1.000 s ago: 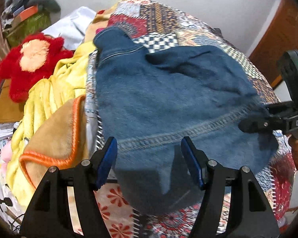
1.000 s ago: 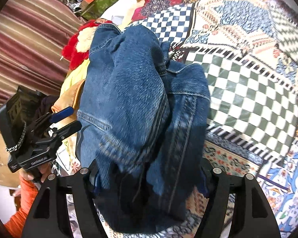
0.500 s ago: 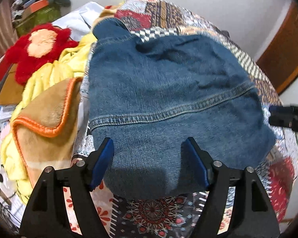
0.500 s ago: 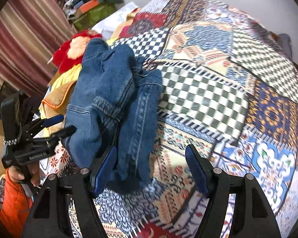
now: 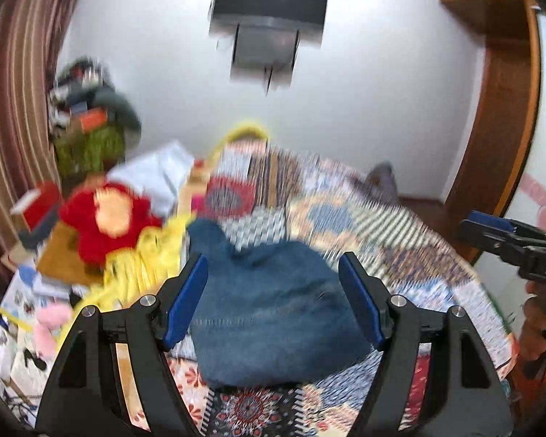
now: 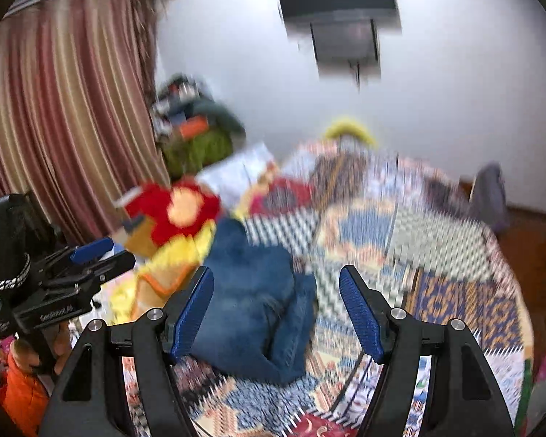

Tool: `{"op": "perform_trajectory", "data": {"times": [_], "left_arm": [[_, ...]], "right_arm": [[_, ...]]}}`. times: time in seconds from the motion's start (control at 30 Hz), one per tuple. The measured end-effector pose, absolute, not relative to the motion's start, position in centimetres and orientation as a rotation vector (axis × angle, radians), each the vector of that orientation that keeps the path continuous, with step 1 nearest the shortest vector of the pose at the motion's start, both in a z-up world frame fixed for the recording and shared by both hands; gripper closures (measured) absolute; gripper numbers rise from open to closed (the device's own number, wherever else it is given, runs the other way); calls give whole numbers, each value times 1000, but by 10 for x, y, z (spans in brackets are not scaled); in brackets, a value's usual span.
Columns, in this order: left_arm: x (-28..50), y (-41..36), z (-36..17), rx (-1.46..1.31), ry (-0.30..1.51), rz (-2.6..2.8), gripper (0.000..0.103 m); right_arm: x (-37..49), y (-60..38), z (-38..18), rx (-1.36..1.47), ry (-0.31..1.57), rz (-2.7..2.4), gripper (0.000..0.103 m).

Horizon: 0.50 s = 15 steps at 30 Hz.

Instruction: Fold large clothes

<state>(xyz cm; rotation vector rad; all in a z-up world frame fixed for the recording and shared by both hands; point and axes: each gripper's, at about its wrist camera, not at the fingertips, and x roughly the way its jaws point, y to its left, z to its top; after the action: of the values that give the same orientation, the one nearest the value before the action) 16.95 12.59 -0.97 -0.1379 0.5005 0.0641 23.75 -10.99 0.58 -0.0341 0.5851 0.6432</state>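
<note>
A folded blue denim garment lies in a thick bundle on the patchwork quilt of the bed, near its left side. My left gripper hangs above and in front of it, its jaws open with nothing between the blue pads. My right gripper is likewise raised and open, off the cloth. Each view also catches the other gripper at its edge: the right gripper and the left gripper. Both views are blurred by motion.
A red plush toy and a yellow blanket crowd the bed's left side. A cluttered pile stands by the striped curtain. A dark screen hangs on the white wall. A wooden door frame is at right.
Both grippers have risen and tilted up, away from the denim, so the wall and screen are in view. The right gripper, with denim between its jaws a second ago, now has none.
</note>
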Motion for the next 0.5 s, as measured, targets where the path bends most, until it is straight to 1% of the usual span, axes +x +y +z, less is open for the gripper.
{"op": "perform_trajectory", "data": {"times": [0.13, 0.23, 0.37, 0.47, 0.5], "left_arm": [[131, 107, 25, -99, 358, 56, 29], [103, 92, 41, -58, 265, 75, 29], [71, 74, 51, -24, 173, 103, 29], [56, 67, 51, -16, 145, 137, 29], [53, 66, 50, -17, 143, 147, 28]], "right_arm": [[189, -108, 40, -60, 411, 639, 34], [158, -109, 56, -60, 313, 632, 34], [128, -110, 68, -34, 227, 610, 34], [110, -112, 69, -14, 188, 588, 34], [107, -112, 68, -10, 185, 583, 34]]}}
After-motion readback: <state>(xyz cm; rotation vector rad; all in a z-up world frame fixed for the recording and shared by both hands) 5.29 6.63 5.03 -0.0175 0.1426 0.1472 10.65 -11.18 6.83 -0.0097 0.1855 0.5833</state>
